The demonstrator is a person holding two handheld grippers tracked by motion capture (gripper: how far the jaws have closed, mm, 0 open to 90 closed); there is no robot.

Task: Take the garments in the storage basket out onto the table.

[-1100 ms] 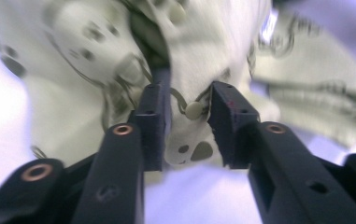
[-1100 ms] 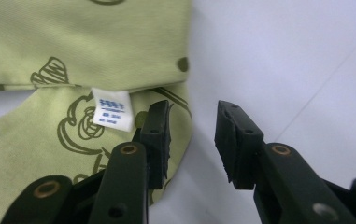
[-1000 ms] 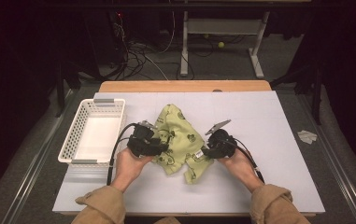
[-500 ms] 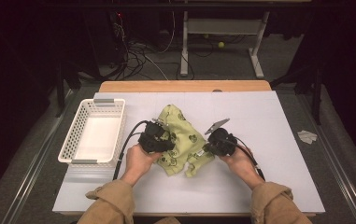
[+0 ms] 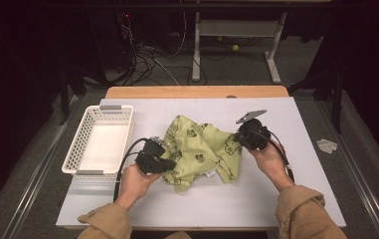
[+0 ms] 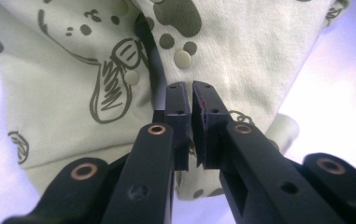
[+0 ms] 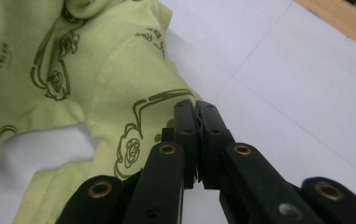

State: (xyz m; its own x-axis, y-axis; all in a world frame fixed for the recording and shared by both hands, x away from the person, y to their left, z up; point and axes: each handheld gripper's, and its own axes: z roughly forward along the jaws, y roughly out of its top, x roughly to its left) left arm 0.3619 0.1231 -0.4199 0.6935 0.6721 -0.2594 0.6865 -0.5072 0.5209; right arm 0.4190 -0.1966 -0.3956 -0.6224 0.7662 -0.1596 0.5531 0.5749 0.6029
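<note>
A light green baby garment (image 5: 202,149) with dark cartoon prints and snap buttons lies crumpled in the middle of the white table. My left gripper (image 5: 169,162) is at its lower left edge. Its jaws have just been closing, and in the left gripper view (image 6: 192,88) they stand shut with the cloth (image 6: 241,51) pinched between the pads. My right gripper (image 5: 237,138) is shut on the garment's right edge and holds it a little above the table. In the right gripper view (image 7: 195,106) the printed cloth (image 7: 115,79) hangs from the pads.
An empty white mesh basket (image 5: 77,149) stands on the table's left side. The white table top (image 5: 276,199) extends to the right and front of the garment. A wooden edge (image 5: 197,92) runs along the back. A paper scrap (image 5: 327,145) lies on the floor at right.
Both grippers have shut on the garment's edges. The right hand has risen and pulled away to the right, spreading the cloth wider. The left hand drew slightly back to the left.
</note>
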